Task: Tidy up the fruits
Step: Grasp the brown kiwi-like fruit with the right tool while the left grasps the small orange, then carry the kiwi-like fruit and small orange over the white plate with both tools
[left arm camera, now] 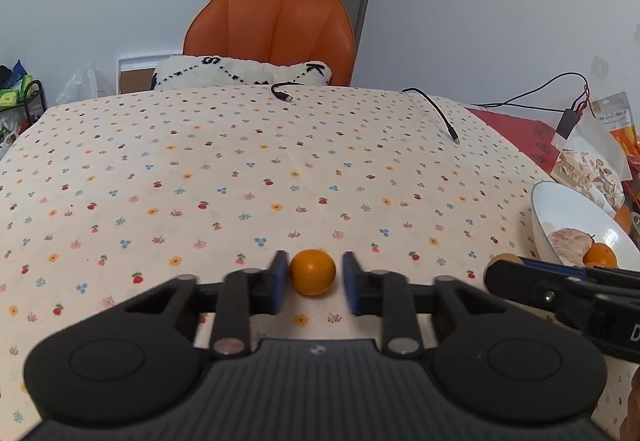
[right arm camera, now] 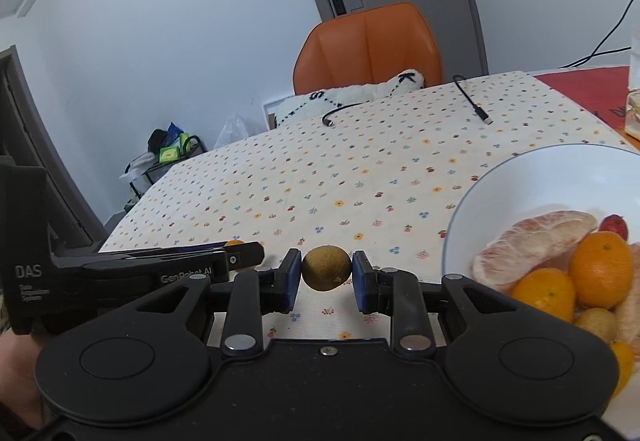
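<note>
The left tool [left arm camera: 313,281] stands released around a small orange [left arm camera: 312,272] on the tabletop [left arm camera: 240,169], its left pad touching, the right apart. The right tool [right arm camera: 326,277] is clenched on a brownish-yellow fruit [right arm camera: 327,267], long axis running pad to pad, just left of the white bowl [right arm camera: 520,177].
</note>
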